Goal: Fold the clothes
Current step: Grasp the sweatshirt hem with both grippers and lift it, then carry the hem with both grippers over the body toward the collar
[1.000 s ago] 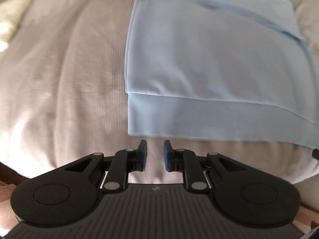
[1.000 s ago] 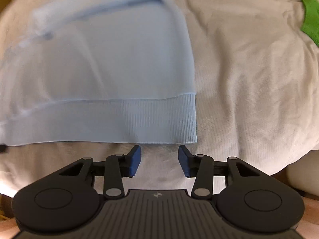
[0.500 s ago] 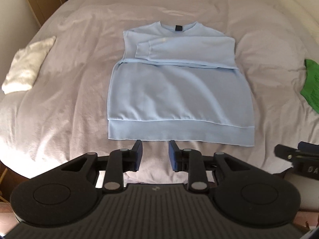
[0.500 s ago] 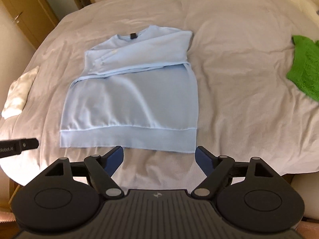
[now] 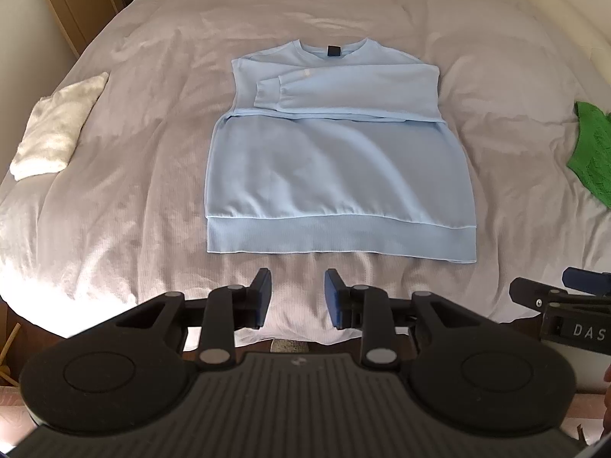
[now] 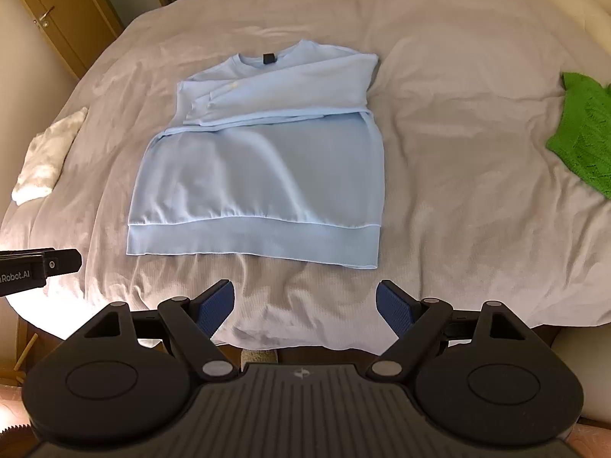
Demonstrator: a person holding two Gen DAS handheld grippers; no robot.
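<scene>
- One light blue sweatshirt (image 5: 336, 160) lay flat on the bed (image 5: 152, 76), both sleeves folded across its chest, its ribbed hem (image 6: 252, 238) nearest the jaws; it lay ahead of both pairs, touching neither.
- The left gripper (image 5: 297, 298) hung over the bed's near edge, jaws narrowly parted and empty; the right gripper (image 6: 304, 307) had jaws wide and empty.
- Writing: "DAS" on the right gripper's side; "Robot.AI" on the left's.
- One white towel (image 5: 57, 126) at the left; one green garment (image 6: 584, 129) at the right.
</scene>
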